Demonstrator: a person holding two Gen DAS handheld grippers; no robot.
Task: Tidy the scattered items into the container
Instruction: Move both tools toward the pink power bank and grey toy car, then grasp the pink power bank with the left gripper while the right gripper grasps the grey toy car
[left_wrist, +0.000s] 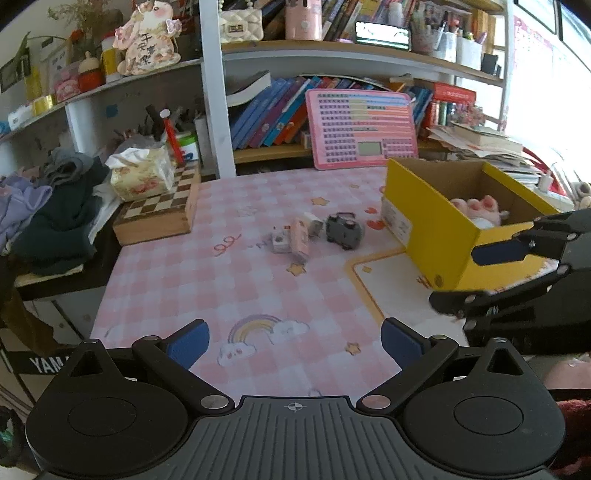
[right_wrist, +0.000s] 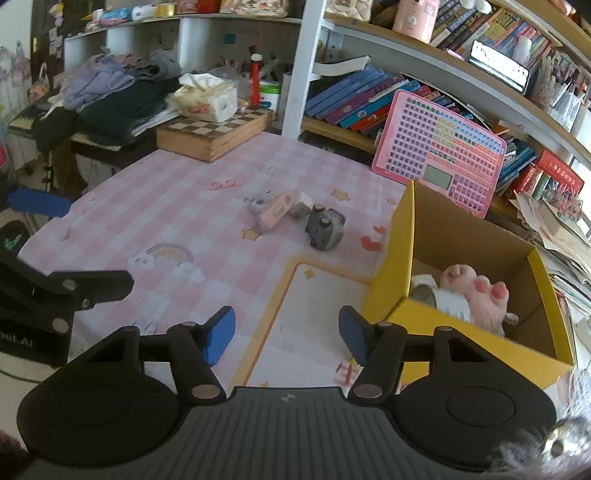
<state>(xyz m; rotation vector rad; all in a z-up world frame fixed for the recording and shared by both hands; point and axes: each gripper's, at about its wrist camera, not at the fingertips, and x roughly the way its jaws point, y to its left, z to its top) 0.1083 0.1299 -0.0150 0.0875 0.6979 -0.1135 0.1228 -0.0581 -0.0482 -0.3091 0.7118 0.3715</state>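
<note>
On the pink checked tablecloth lie a grey toy (left_wrist: 345, 229) (right_wrist: 325, 227), a pink oblong box (left_wrist: 300, 240) (right_wrist: 277, 210), a small white item (left_wrist: 279, 242) (right_wrist: 258, 201) and a pale cube (left_wrist: 314, 223) (right_wrist: 301, 208), all close together. To their right stands the yellow cardboard box (left_wrist: 436, 221) (right_wrist: 391, 266), holding a pink plush paw (left_wrist: 476, 208) (right_wrist: 476, 291) and a white roll (right_wrist: 447, 302). My left gripper (left_wrist: 295, 341) (right_wrist: 74, 243) is open above the rainbow print, well short of the items. My right gripper (right_wrist: 287, 332) (left_wrist: 476, 277) is open with nothing between its pads, by the box's near corner.
A wooden chessboard case (left_wrist: 159, 210) (right_wrist: 214, 136) with a tissue pack (left_wrist: 142, 177) on it stands at the back left, beside a pile of clothes (left_wrist: 55, 218). A pink keyboard toy (left_wrist: 362, 129) (right_wrist: 443, 155) leans against book-filled shelves behind the box.
</note>
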